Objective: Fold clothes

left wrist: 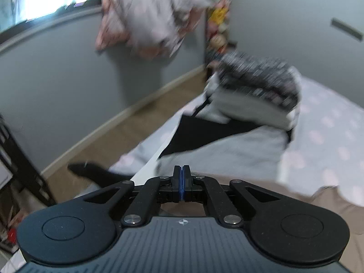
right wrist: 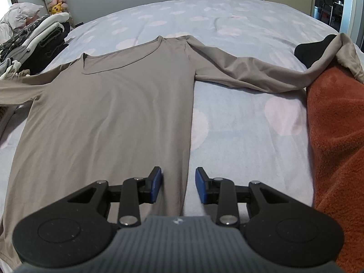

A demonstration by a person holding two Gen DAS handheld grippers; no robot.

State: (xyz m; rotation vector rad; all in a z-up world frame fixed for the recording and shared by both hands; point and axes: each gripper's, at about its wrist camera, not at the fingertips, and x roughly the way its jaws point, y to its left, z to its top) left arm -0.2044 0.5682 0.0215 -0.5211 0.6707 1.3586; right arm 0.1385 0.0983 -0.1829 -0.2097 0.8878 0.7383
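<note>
The shirt (right wrist: 109,104) lies flat on the bed (right wrist: 238,118), soft, light, likely to wrinkle; best pinched at hem or sleeve; right gripper (right wrist: 178,185) half open over its edge, holding nothing; left gripper (left wrist: 181,183) closed, seemingly empty amid blur.

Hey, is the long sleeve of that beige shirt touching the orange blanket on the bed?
Touching. In the right wrist view the beige shirt sends its sleeve across the bed and drapes it over the top edge of the orange blanket, with no gap.

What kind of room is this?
Most likely a bedroom: a big bed with a spotted cover, a pile of folded clothes on it, and soft toys hanging in the corner.
</note>
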